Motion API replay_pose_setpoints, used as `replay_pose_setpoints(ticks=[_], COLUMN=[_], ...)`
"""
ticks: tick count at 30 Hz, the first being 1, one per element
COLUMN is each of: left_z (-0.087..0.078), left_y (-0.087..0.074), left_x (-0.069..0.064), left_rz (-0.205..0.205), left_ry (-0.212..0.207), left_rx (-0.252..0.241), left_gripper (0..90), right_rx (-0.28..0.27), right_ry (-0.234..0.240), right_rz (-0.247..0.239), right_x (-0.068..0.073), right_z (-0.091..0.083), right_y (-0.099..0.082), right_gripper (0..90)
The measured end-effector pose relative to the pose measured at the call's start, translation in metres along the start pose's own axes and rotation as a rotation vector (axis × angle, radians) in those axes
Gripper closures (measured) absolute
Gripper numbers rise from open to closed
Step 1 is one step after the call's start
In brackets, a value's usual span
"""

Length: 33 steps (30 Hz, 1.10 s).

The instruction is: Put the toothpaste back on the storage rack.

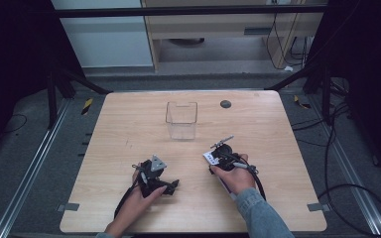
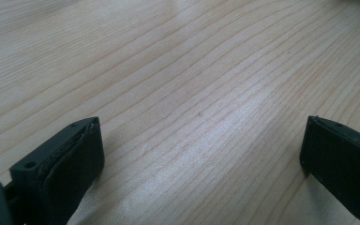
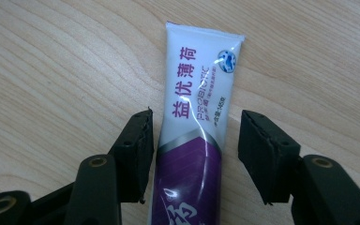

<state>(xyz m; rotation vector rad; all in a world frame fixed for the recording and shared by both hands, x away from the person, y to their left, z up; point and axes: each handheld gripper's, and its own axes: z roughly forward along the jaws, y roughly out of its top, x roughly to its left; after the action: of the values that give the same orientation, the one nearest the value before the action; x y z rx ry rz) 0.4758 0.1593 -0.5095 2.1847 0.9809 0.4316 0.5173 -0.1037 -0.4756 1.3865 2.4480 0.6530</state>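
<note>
A white and purple toothpaste tube point(image 3: 197, 122) lies flat on the wooden table, its crimped end pointing away from me. My right gripper point(image 3: 194, 140) is open and straddles the tube, one jaw on each side; the left jaw sits close to the tube's edge and the right jaw stands apart from it. From the high view the tube's white end point(image 1: 210, 157) pokes out beyond the right gripper point(image 1: 222, 157). My left gripper point(image 1: 171, 186) rests low at the front left of the table. Its jaws point(image 2: 201, 154) are wide open over bare wood.
A clear plastic box point(image 1: 181, 119) stands upright at the middle back of the table point(image 1: 129, 124). A small dark round disc point(image 1: 225, 104) sits behind it to the right. Cables trail from both grippers toward the front edge.
</note>
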Motion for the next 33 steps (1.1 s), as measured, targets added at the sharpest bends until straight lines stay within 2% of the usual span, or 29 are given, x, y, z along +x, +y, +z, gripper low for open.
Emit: replay_pose_setpoints(ticks=[18,33], left_z=[0.0,0.0], left_y=[0.0,0.0], left_x=[0.0,0.0], left_rz=[0.0,0.0], left_ry=[0.0,0.0], left_rx=[0.0,0.0], left_gripper=[0.0,0.0], right_rx=[0.022,0.042], right_ry=[0.003,-0.001], right_rz=[0.008,-0.003], right_x=[-0.0005,0.0024], right_z=[0.0036,0.0036], right_y=[0.0009,0.0043], right_gripper=[48.4,54.0])
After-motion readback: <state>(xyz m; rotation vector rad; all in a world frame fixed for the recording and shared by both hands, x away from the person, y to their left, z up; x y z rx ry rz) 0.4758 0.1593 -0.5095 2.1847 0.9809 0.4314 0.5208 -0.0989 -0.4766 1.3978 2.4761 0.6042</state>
